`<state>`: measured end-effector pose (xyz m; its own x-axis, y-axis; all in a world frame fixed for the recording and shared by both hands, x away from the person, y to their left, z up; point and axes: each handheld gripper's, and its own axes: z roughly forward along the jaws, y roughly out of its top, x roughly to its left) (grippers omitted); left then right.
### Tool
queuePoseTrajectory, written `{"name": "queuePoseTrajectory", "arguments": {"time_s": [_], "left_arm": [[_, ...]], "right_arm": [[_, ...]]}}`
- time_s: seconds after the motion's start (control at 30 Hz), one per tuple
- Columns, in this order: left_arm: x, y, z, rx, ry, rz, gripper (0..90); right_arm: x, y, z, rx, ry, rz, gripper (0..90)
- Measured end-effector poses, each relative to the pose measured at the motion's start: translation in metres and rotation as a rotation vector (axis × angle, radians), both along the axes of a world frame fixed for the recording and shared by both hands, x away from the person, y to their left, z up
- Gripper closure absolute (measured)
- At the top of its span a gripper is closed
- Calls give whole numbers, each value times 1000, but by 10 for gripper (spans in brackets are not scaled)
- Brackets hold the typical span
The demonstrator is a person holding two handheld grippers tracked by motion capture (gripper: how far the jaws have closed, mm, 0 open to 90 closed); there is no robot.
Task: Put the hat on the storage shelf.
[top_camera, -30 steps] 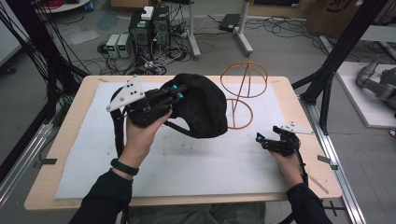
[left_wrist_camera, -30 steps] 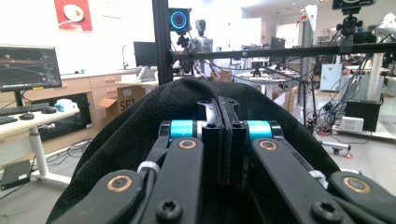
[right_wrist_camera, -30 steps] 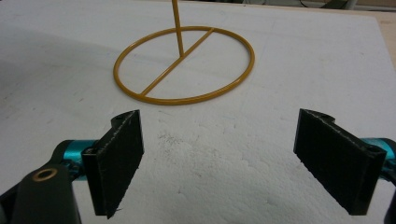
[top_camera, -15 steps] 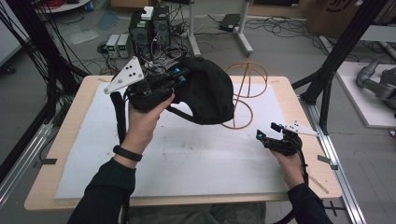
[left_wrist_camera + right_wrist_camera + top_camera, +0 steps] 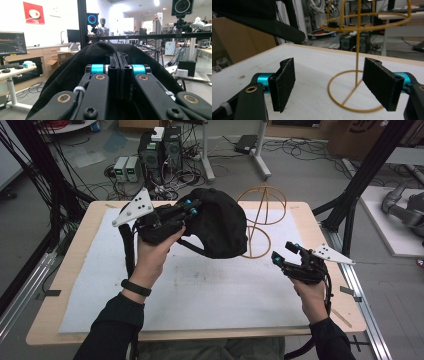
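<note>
Black fabric cap point(image 5: 220, 227) held above the rear centre of the white mat point(image 5: 200, 290) that lies on the light wooden table point(image 5: 75, 270). Left gripper point(image 5: 187, 210) at the cap's left edge, jaws pressed together on the fabric. Yellow wire stand with ring base and hoop top point(image 5: 260, 222) stands on the mat just right of and behind the cap. Right gripper point(image 5: 285, 254) near the table's right side, in front of and right of the stand, jaws apart.

Setting: a robotics laboratory. Indicators: black camera rig frame point(image 5: 367, 165) at right of the high view; computers point(image 5: 160, 147) and loose cables point(image 5: 50, 175) on the floor, top of frame; monitor point(image 5: 12, 43) at left, left gripper view.
</note>
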<state>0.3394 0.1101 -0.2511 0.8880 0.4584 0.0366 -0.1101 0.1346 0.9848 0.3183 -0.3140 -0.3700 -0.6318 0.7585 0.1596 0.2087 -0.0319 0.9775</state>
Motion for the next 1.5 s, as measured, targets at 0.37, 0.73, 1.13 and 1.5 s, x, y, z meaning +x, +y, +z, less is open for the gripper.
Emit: {"name": "queuePoseTrajectory", "arguments": {"time_s": [0.37, 0.73, 1.13, 1.5], "left_arm": [[-2, -5, -13, 15, 4, 11, 884], [-1, -20, -24, 33, 8, 27, 884], [-1, -31, -31, 37, 9, 67, 884], [-3, -35, -31, 24, 2, 59, 884]], "right_arm": [[-17, 22, 38, 40, -58, 93, 260], [-26, 55, 82, 22, -104, 174, 261], [-27, 91, 106, -92, -105, 179, 366], [-24, 112, 109, -210, -105, 129, 557]]}}
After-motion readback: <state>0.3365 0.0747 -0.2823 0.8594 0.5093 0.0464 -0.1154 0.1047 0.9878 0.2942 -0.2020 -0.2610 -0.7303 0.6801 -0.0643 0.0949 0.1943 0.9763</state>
